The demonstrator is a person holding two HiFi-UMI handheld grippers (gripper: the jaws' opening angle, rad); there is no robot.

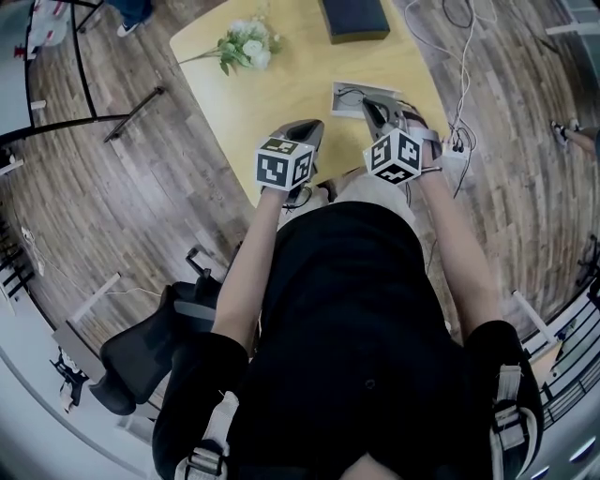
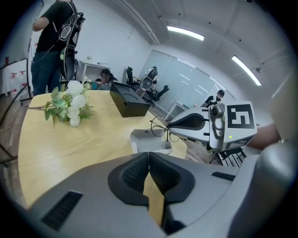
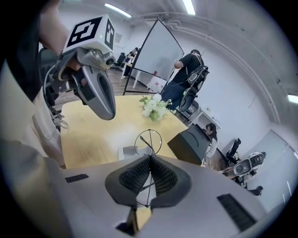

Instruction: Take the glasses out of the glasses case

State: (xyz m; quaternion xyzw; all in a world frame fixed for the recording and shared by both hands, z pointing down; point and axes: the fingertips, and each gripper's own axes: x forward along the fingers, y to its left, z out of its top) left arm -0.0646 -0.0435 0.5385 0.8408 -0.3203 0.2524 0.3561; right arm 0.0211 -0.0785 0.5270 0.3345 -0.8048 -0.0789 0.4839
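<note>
The wire-framed glasses (image 3: 148, 142) are pinched in your right claw (image 3: 150, 158), whose jaws are closed tight on the thin frame, one round lens standing out past the tips. They hang over the grey glasses case (image 2: 146, 139), which lies on the yellow wood surface (image 1: 281, 84) close to its right-hand edge in the head view. Your left claw (image 2: 149, 155) is closed on nothing and sits just beside the right one, over the near edge of the surface. Left of the case, a broad stretch of bare wood runs to the bunch of white flowers (image 1: 246, 44), well apart at the far left corner. A black box (image 1: 354, 19) stands at the far edge beyond the case. Off the right edge, cables (image 1: 459, 103) trail across the wooden floor.
</note>
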